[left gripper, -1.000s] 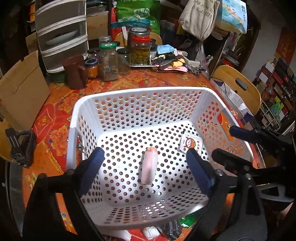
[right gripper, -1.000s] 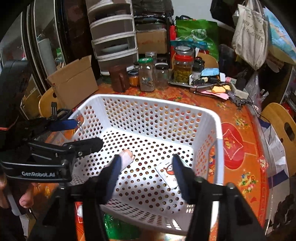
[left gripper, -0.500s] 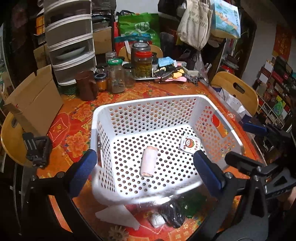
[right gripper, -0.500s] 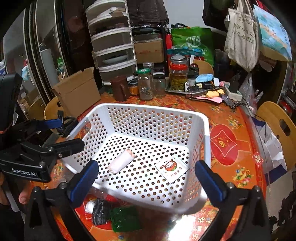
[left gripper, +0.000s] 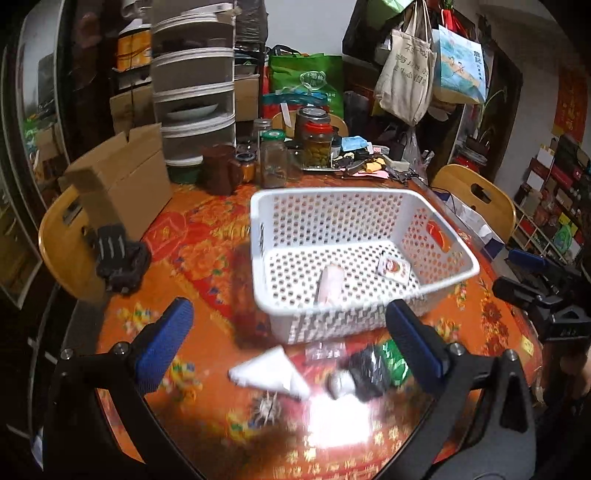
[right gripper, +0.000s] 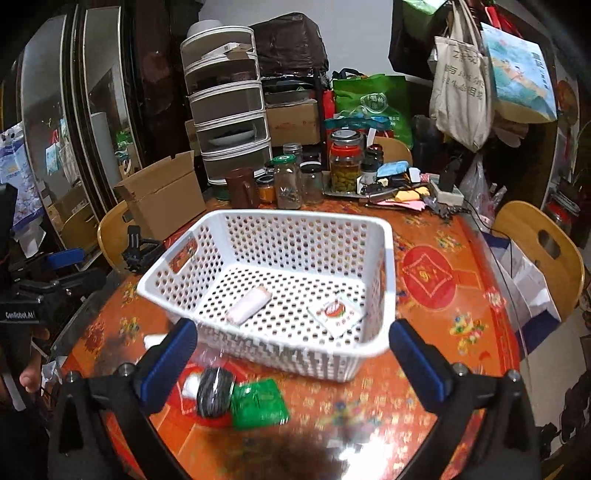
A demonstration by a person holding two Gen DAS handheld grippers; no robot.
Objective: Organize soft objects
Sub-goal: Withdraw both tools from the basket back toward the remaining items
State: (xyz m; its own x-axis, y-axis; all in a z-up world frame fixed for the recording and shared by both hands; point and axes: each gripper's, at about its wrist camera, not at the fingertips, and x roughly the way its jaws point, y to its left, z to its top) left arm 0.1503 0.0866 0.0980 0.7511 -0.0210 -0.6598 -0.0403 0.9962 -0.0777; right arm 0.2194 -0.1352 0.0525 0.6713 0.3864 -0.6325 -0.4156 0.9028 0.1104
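Left gripper (left gripper: 288,334): jaws spread wide, blue-padded fingers (left gripper: 164,345) holding nothing between them. Right gripper (right gripper: 295,365): jaws likewise wide apart, nothing gripped. Bare fingertips (right gripper: 29,376) visible at far left of the right gripper.

A round surface (right gripper: 436,280) with a glossy red-orange floral cover fills the dim room. Pale wooden chairs (right gripper: 543,251) flank it left and right. At the far side stand a grey stacked drawer unit (right gripper: 229,110) and glass jars (right gripper: 345,162) — canvas tote bags (right gripper: 461,85) hang against a white wall (right gripper: 351,33).
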